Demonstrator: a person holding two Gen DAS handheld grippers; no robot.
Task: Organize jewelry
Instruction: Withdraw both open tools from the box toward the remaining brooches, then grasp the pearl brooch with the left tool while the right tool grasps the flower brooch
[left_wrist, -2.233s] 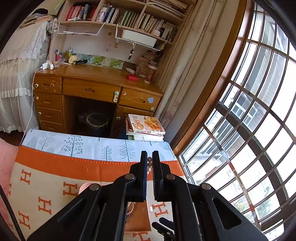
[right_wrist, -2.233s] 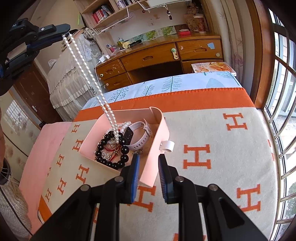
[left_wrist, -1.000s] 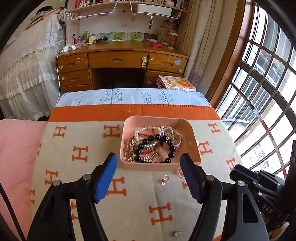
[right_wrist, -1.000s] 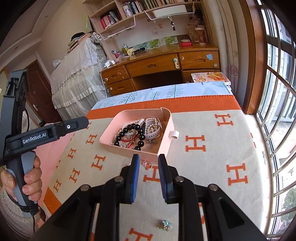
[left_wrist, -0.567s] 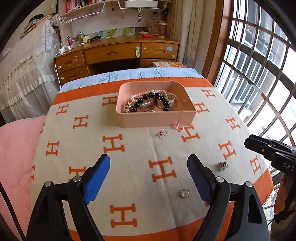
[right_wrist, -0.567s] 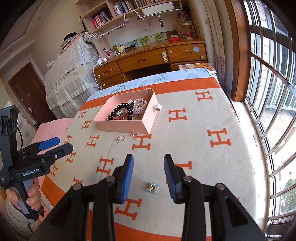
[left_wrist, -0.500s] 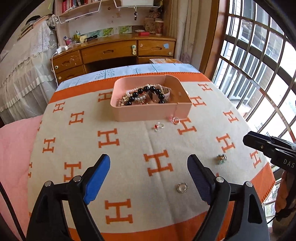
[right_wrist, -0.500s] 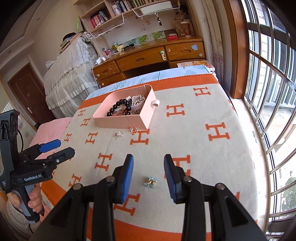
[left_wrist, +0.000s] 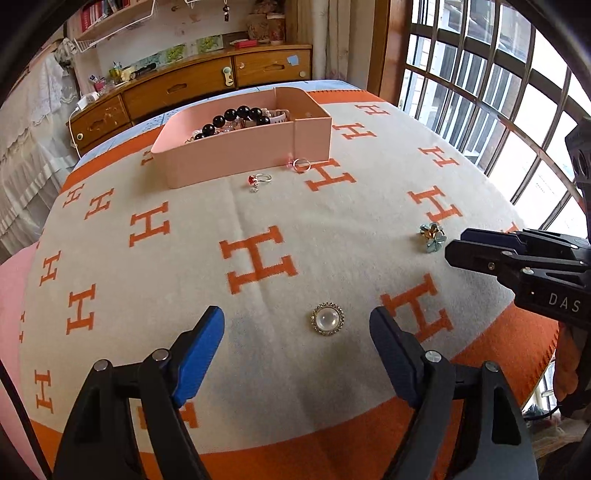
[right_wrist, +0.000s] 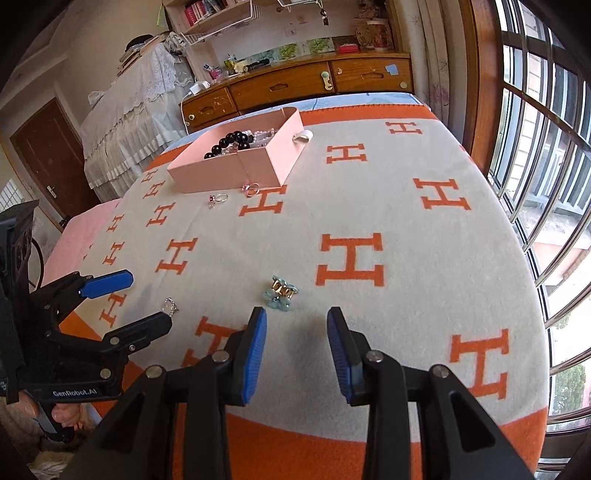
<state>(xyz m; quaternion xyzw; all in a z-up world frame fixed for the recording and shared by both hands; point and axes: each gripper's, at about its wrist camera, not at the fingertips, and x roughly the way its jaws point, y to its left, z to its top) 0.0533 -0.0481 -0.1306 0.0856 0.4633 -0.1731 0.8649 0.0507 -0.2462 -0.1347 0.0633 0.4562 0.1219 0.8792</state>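
A pink tray (left_wrist: 236, 155) holding black beads, pearls and a watch sits at the far side of the blanket; it also shows in the right wrist view (right_wrist: 236, 162). Two rings (left_wrist: 260, 179) (left_wrist: 301, 164) lie just in front of it. A round pearl brooch (left_wrist: 327, 319) lies between the open fingers of my left gripper (left_wrist: 295, 347). A blue flower earring (right_wrist: 280, 291) lies just ahead of my open right gripper (right_wrist: 295, 350); it also shows in the left wrist view (left_wrist: 431, 236). Both grippers are empty.
The beige and orange H-patterned blanket (left_wrist: 258, 258) covers the table. A wooden desk (right_wrist: 295, 85) stands behind it, a barred window (left_wrist: 498, 92) to the right, a lace-covered bed (right_wrist: 129, 110) to the left. The blanket's orange near edge is close below both grippers.
The left gripper let a pearl necklace down into the tray and opened wide. Both grippers then pulled back and came down low over the near blanket, at the brooch and the earring.
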